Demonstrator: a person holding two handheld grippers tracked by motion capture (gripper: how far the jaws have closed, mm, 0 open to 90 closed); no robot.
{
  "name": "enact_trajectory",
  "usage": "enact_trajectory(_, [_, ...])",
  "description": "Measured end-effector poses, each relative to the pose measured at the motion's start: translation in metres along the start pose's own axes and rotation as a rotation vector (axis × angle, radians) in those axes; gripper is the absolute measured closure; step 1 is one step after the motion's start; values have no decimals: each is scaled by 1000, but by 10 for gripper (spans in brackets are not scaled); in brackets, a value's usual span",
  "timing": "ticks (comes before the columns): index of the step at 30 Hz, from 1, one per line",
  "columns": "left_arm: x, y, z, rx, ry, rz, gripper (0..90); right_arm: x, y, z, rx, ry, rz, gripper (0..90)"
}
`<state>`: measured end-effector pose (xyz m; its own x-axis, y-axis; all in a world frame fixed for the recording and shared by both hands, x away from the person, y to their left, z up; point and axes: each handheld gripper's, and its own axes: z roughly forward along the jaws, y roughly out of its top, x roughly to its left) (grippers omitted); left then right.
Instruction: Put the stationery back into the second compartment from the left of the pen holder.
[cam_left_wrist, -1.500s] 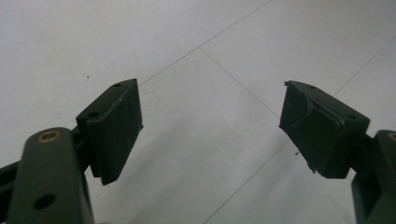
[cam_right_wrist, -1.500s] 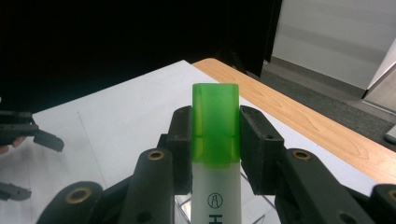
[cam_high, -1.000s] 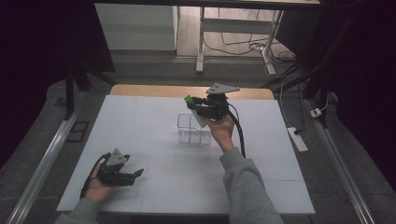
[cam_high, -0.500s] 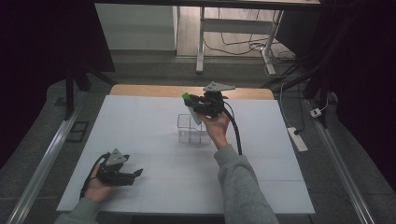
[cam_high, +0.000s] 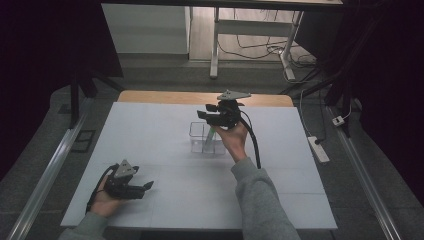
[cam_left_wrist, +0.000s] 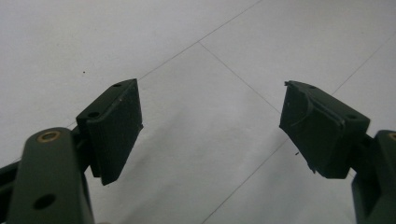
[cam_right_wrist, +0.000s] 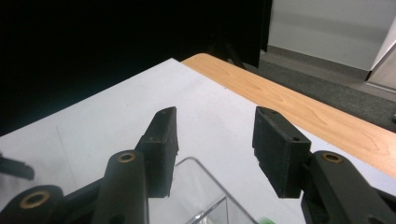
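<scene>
A clear plastic holder (cam_high: 202, 138) with compartments stands mid-table. A slim green object (cam_high: 212, 134) leans inside it; I cannot tell which compartment. My right gripper (cam_high: 202, 116) hovers just above the holder, pointing left. Its jaws have just been opening and nothing is between them. In the right gripper view the gripper (cam_right_wrist: 215, 116) shows a bare gap, with the holder's rim (cam_right_wrist: 205, 186) and a speck of the green object (cam_right_wrist: 265, 220) below. My left gripper (cam_high: 148, 186) rests low at the table's near left. Its jaws (cam_left_wrist: 212, 100) stand wide apart over bare white tabletop.
The white tabletop (cam_high: 150, 130) ends at a wooden strip (cam_high: 165, 96) along the far edge. Beyond it stand table legs (cam_high: 215, 45) and loose cables on the floor. A power strip (cam_high: 318, 148) lies off the right edge. Metal rails run along both sides.
The green object was in the right gripper's jaws above the holder. Now it stands in the holder and those jaws are apart. The left hand has stayed put.
</scene>
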<state>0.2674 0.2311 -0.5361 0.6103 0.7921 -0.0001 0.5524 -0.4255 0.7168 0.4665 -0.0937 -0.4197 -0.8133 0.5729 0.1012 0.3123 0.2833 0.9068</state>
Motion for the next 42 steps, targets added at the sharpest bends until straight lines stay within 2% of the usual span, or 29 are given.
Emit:
enact_trajectory(3, [0, 0, 0, 0, 1, 0, 208, 1, 0, -4, 14, 19, 1, 469])
enact_trajectory(8, [0, 0, 0, 1, 1, 1, 208, 3, -2, -12, 40, 12, -27, 448])
enact_trajectory(14, [0, 0, 0, 2, 4, 1, 208, 4, -6, -29, 30, 29, -22, 438])
enact_trajectory(25, [0, 0, -1, -3, 10, 0, 208, 9, -19, -57, 69, -5, -67, 432])
enact_trajectory(31, [0, 0, -1, -3, 12, 1, 208, 8, -32, -71, 103, -15, -80, 429])
enact_trajectory(42, [0, 1, -1, -7, 17, -2, 208, 5, -65, -100, 153, -33, -60, 420])
